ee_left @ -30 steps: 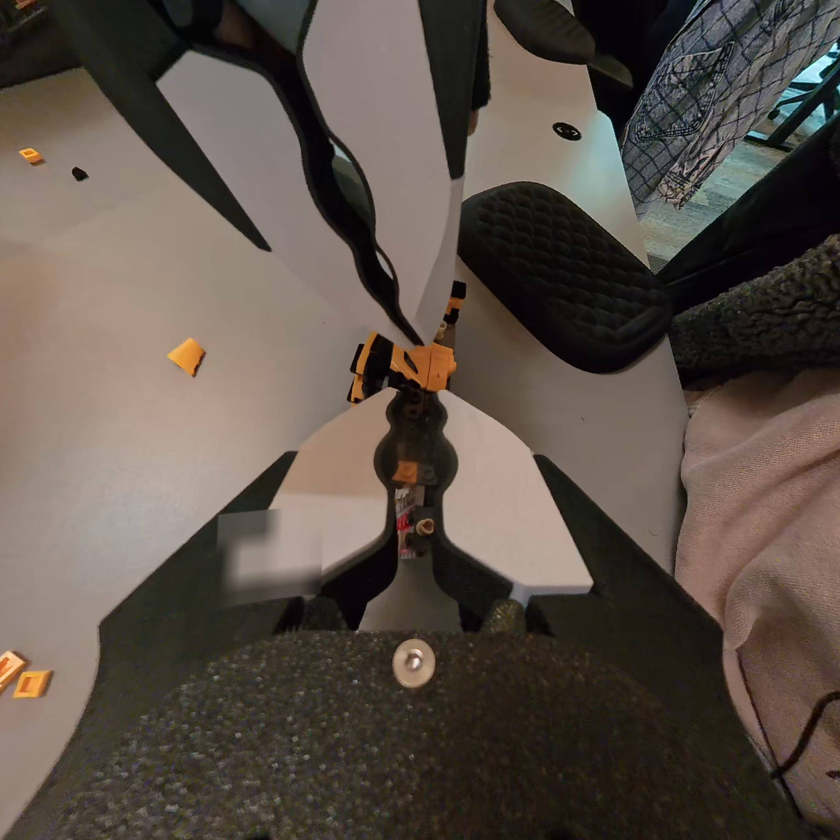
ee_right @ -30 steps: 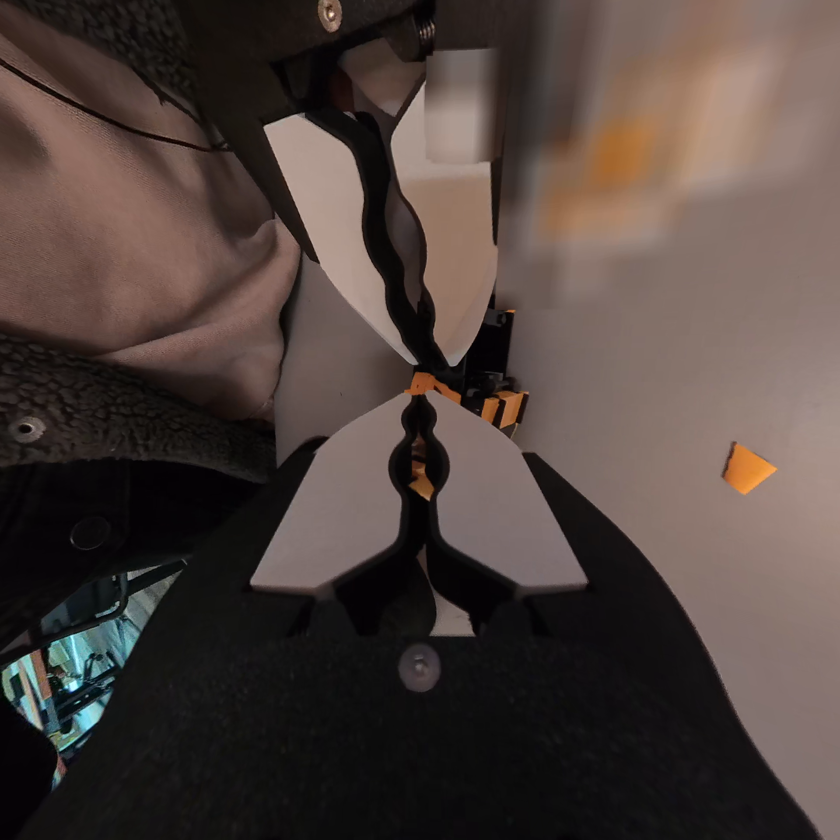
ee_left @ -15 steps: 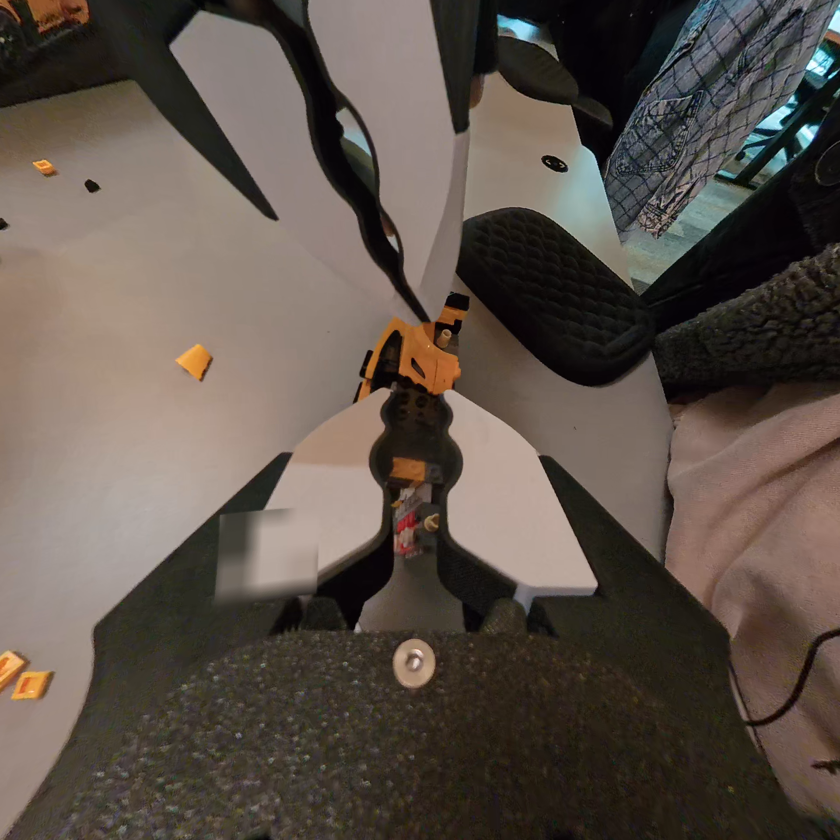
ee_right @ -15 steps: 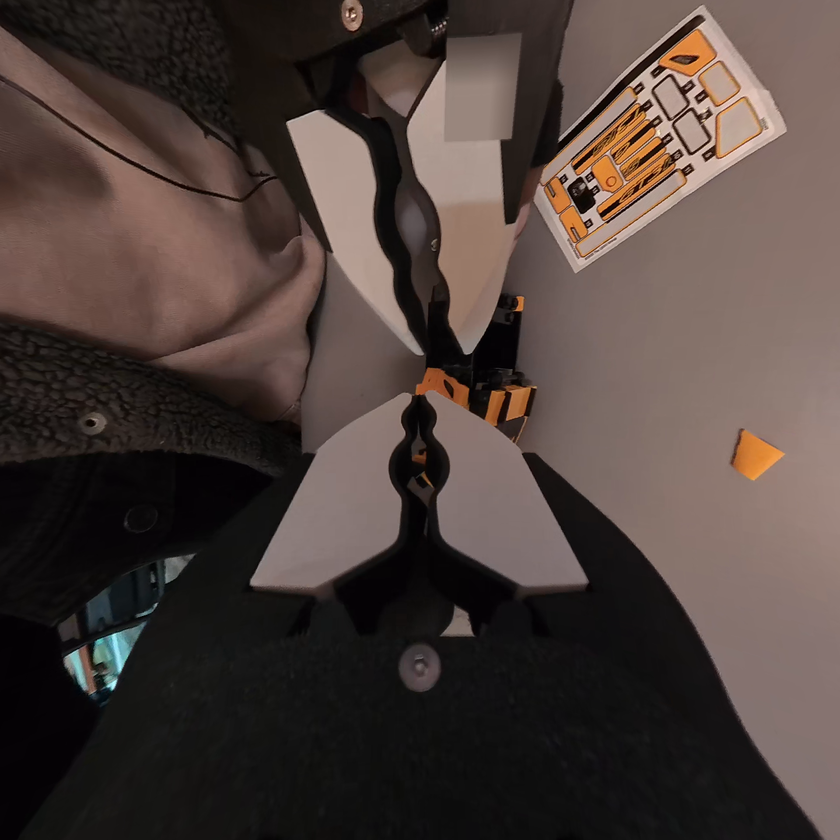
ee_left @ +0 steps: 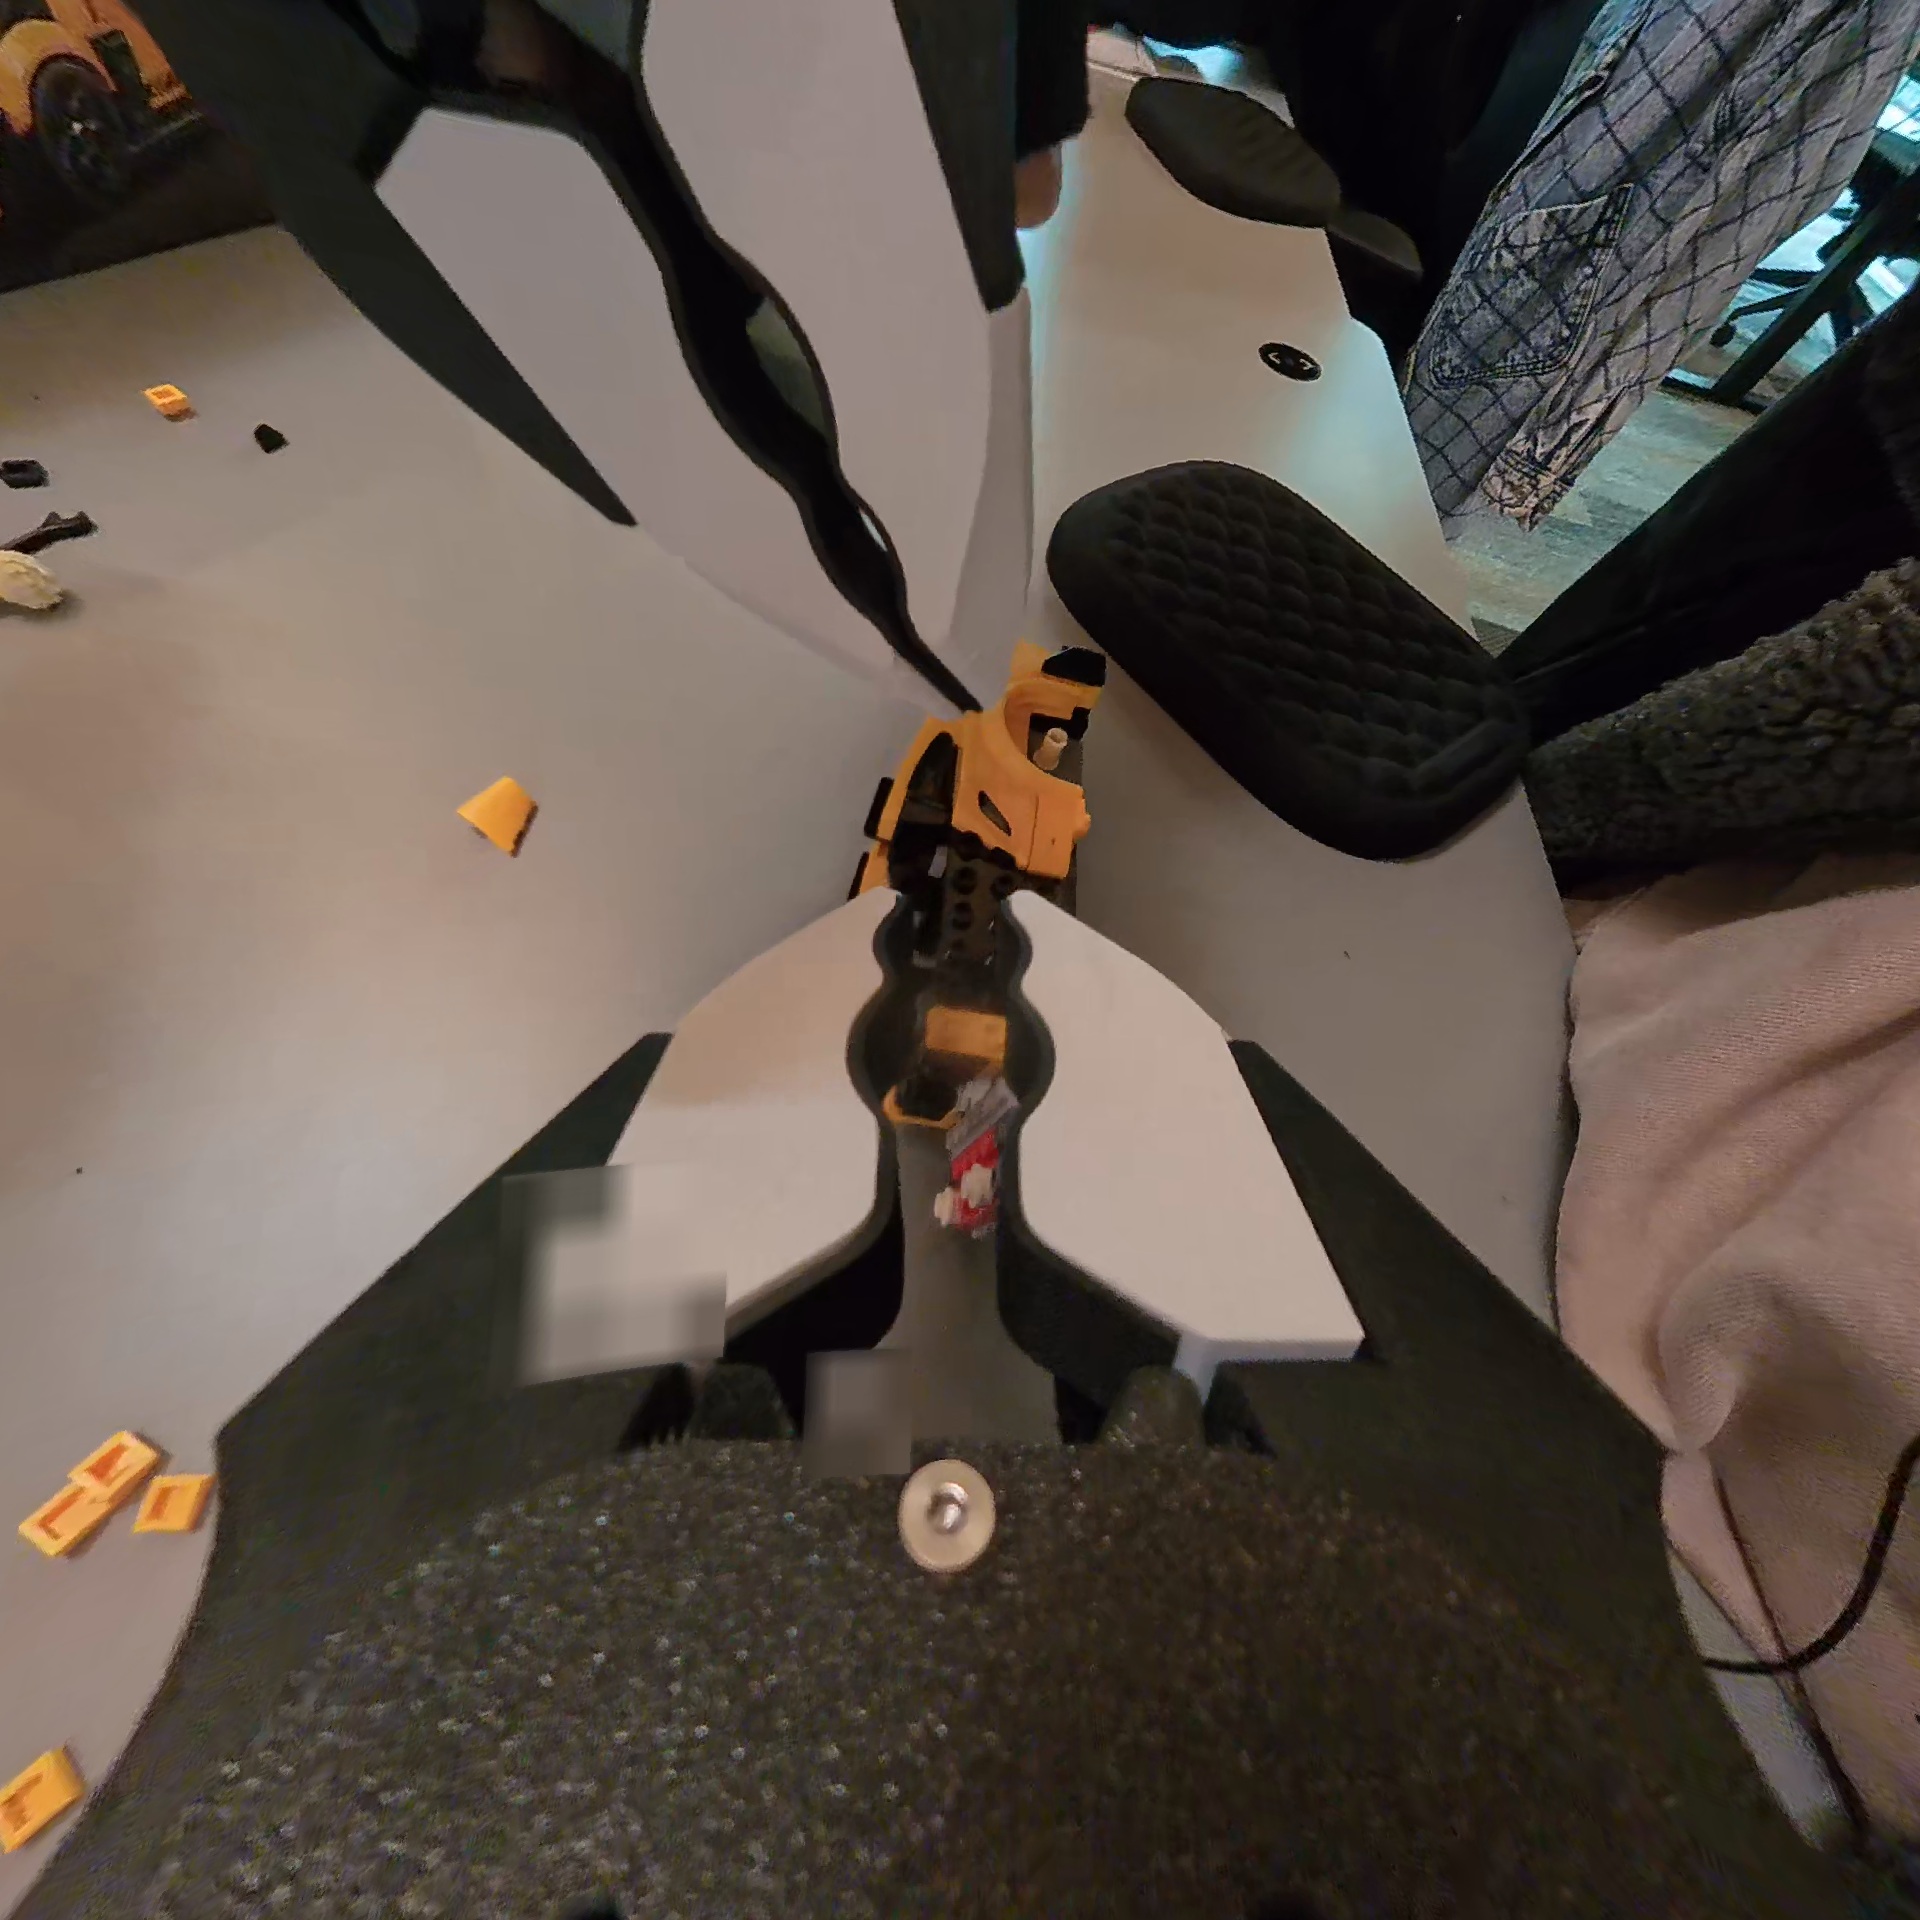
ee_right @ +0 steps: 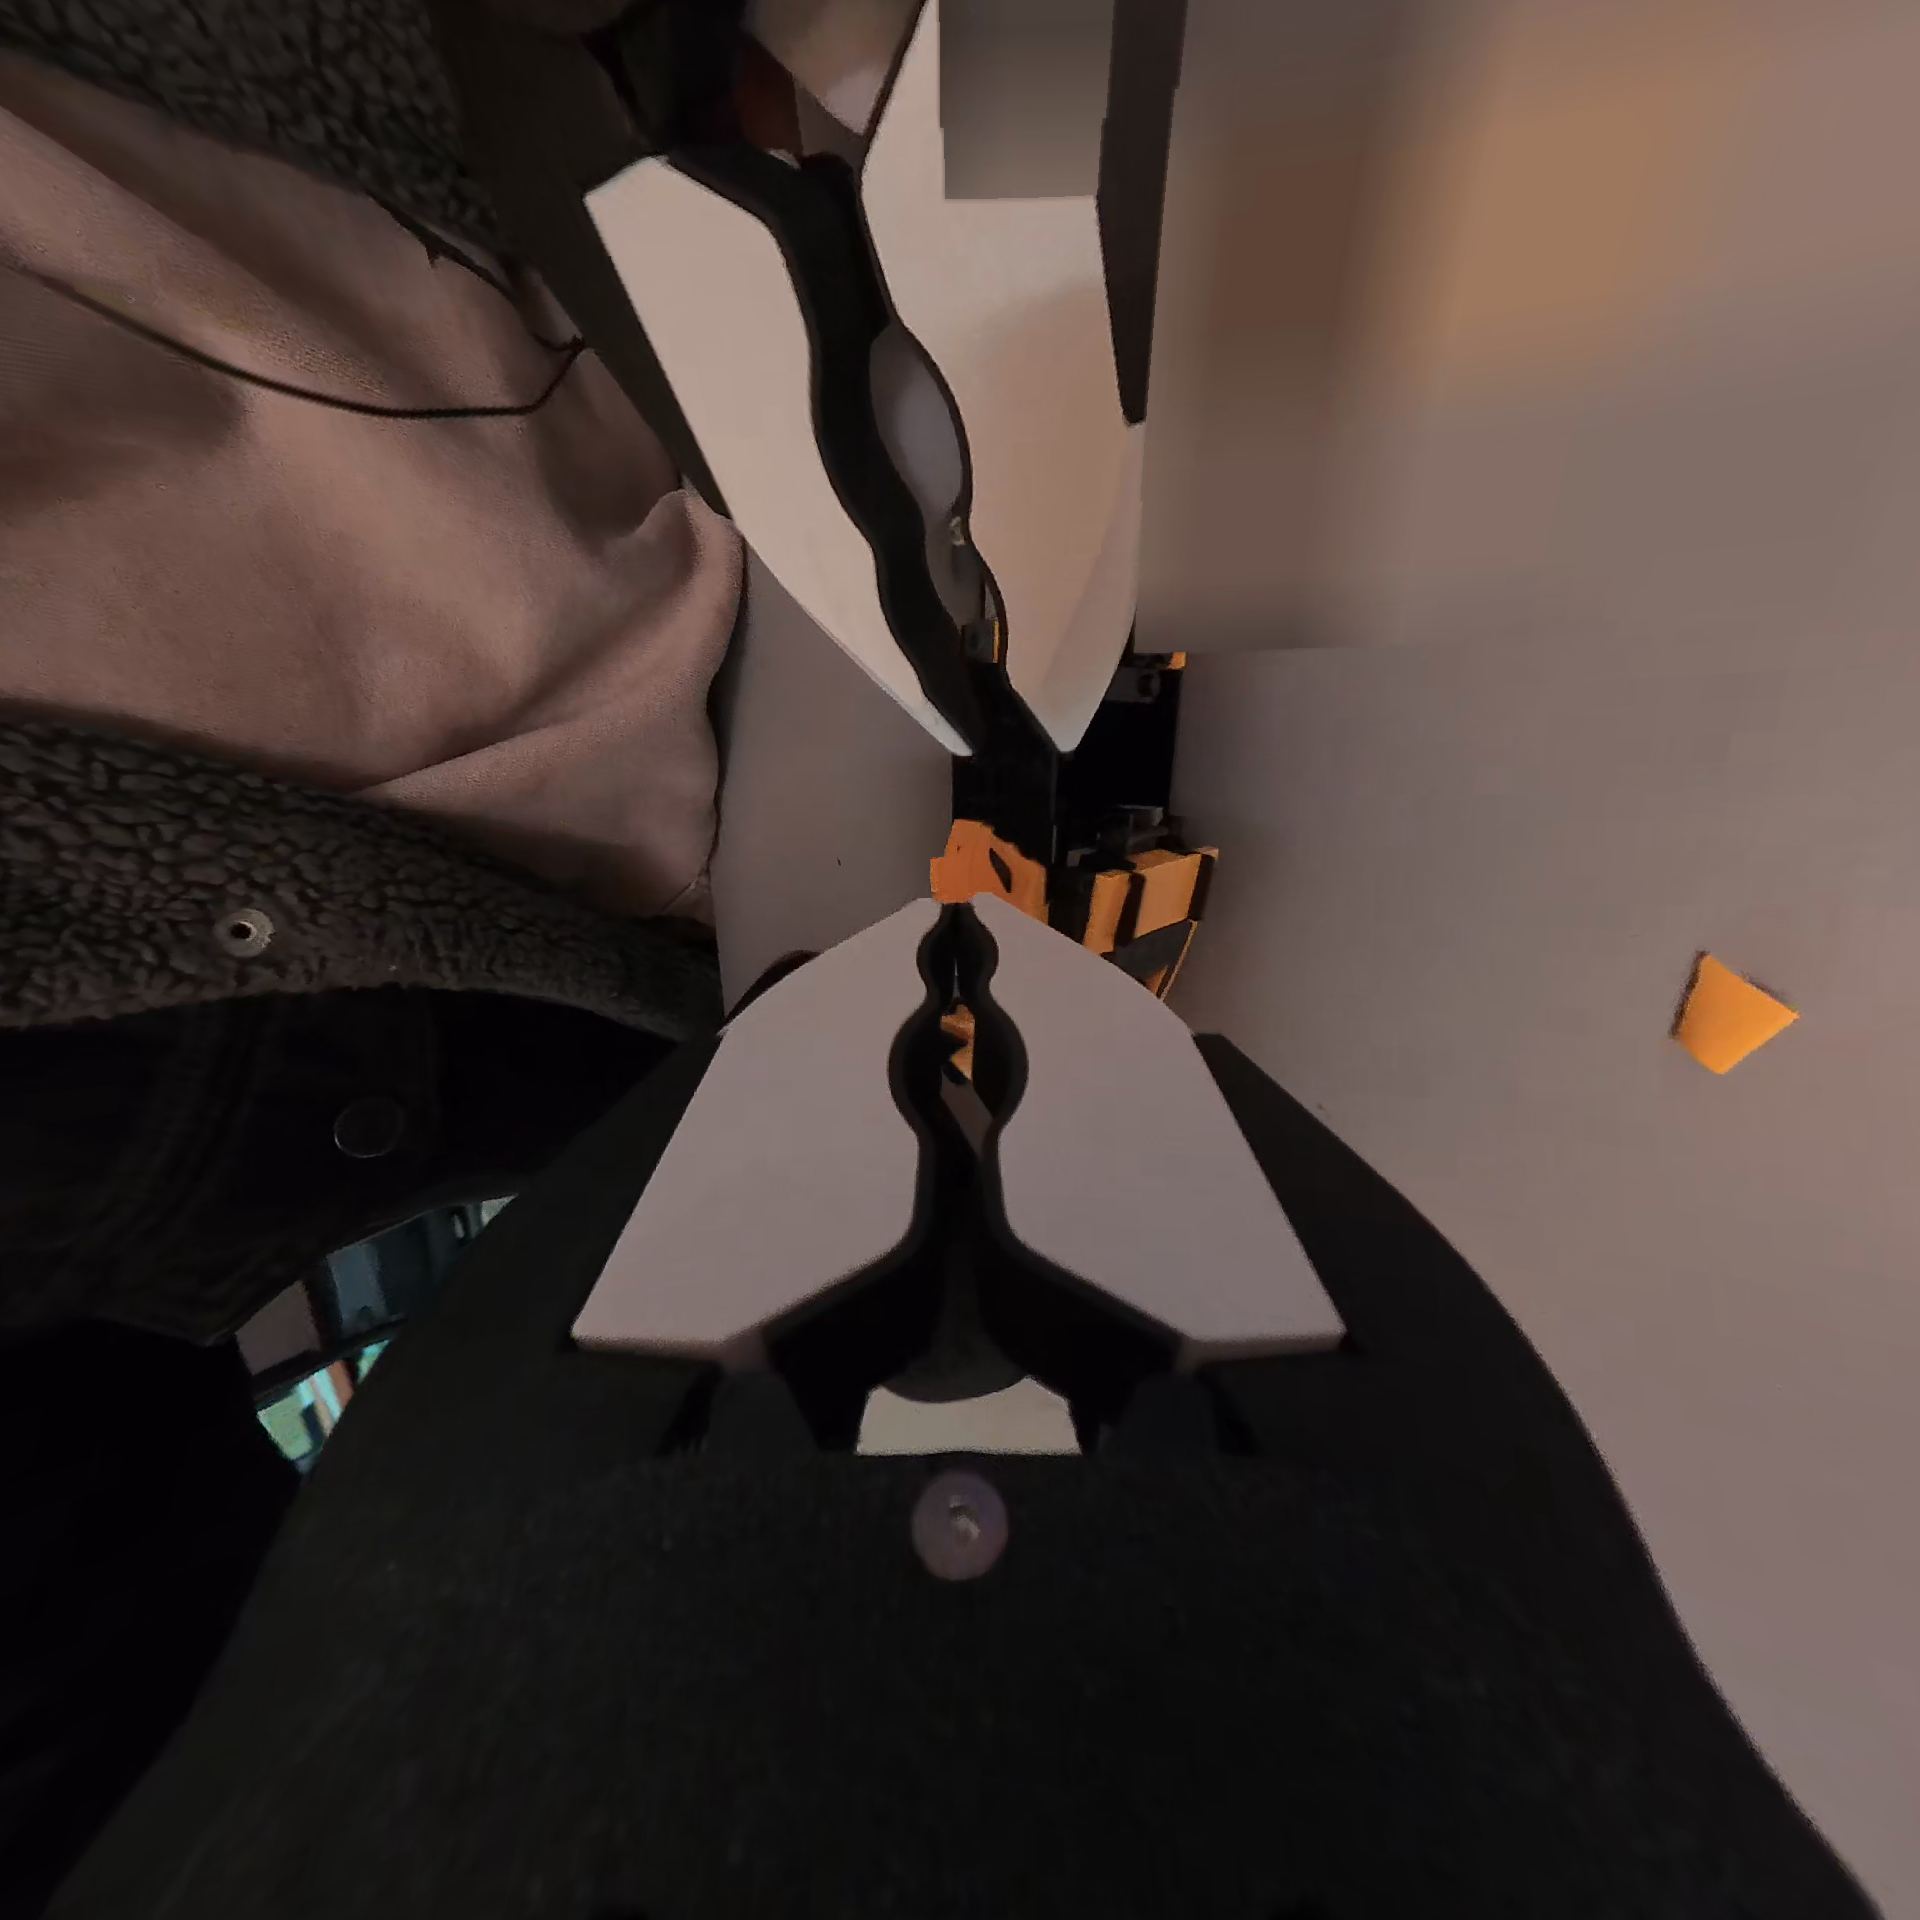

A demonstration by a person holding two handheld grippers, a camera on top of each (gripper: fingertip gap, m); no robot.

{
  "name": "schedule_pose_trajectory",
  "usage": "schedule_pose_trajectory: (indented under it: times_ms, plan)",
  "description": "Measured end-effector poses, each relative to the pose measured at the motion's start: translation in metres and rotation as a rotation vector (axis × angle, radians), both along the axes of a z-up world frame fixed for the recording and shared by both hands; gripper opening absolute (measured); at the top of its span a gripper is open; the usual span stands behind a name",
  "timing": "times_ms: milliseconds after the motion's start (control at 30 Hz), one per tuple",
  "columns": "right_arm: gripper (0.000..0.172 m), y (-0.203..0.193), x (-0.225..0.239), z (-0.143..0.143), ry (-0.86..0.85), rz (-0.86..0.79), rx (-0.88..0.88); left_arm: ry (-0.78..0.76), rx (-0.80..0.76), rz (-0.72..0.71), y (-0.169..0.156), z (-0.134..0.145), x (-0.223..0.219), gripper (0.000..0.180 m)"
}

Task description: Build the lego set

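Note:
An orange and black toy brick car model (ee_left: 997,790) hangs above the grey table (ee_left: 260,987) between my two grippers, which face each other tip to tip. My left gripper (ee_left: 956,909) is shut on the model's black studded end; the model's rear, with red and white parts, lies back between its fingers. In the right wrist view this gripper (ee_right: 1013,743) comes in from the top and clamps the black part. My right gripper (ee_right: 951,912) is shut, its tips right at the edge of the model's orange panel (ee_right: 977,868). It enters the left wrist view (ee_left: 971,707) from above.
A loose orange wedge piece (ee_left: 499,816) lies on the table to the left and also shows in the right wrist view (ee_right: 1730,1013). Several orange tiles (ee_left: 104,1486) and small black bits (ee_left: 268,436) lie farther left. A black padded armrest (ee_left: 1278,655) and a person's pink garment (ee_left: 1745,1195) are at the right. Some 4 cm of space lies between my two pairs of fingers.
The model has turned in the left gripper's hold, so its orange side now stands up taller. The two grippers have drawn a little apart. The right gripper's fingers have stayed shut.

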State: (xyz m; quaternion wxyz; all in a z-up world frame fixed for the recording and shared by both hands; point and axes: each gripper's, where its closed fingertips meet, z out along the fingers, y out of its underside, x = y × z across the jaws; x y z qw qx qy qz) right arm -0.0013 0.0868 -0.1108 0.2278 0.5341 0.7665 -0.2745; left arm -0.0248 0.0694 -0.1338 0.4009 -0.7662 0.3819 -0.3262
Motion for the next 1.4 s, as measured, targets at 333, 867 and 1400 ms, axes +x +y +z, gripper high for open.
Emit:
schedule_pose_trajectory:
  times_ms: [333, 867, 1400]
  plan:
    - [0.0, -0.002, -0.002, -0.008, -0.058, 0.004, -0.02, 0.001, -0.006, 0.001, 0.001, -0.003, -0.002, 0.014]
    - [0.016, -0.002, 0.0, -0.021, 0.081, 0.07, 0.082, 0.004, -0.005, -0.058, -0.007, -0.002, 0.008, 0.032]
    - [0.003, -0.004, -0.001, -0.026, 0.117, 0.113, 0.139, 0.065, -0.063, -0.048, -0.008, -0.021, 0.011, 0.031]
